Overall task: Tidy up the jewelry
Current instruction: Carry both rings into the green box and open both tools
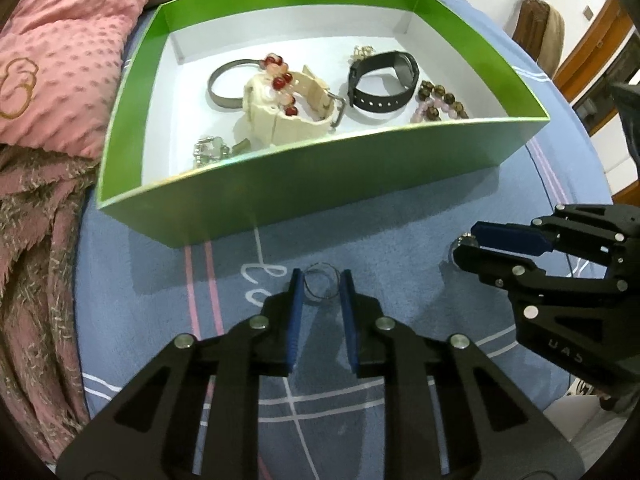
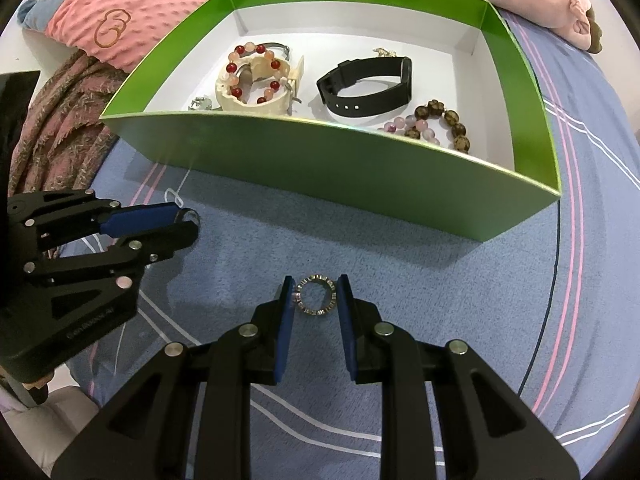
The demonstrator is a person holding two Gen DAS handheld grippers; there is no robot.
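A green box point(image 1: 320, 184) with a white floor stands on the blue bedsheet and holds a cream watch point(image 1: 280, 108), a black watch point(image 1: 382, 80), a red bead bracelet point(image 1: 280, 80) and a brown bead bracelet point(image 1: 440, 100). My left gripper point(image 1: 322, 286) has its blue pads closed against a thin silver wire ring point(image 1: 320, 286) in front of the box. My right gripper point(image 2: 315, 295) has its pads closed against a chunky silver ring point(image 2: 316, 295). Each gripper also shows from the side in the other's view, the right point(image 1: 466, 246) and the left point(image 2: 188, 218).
The box point(image 2: 340, 164) also shows in the right wrist view. A pink dotted blanket point(image 1: 60, 60) and a fringed pink-brown throw point(image 1: 36, 260) lie left of it. A pink plush toy point(image 2: 540, 0) lies behind the box. The blue sheet point(image 2: 440, 280) spreads around both grippers.
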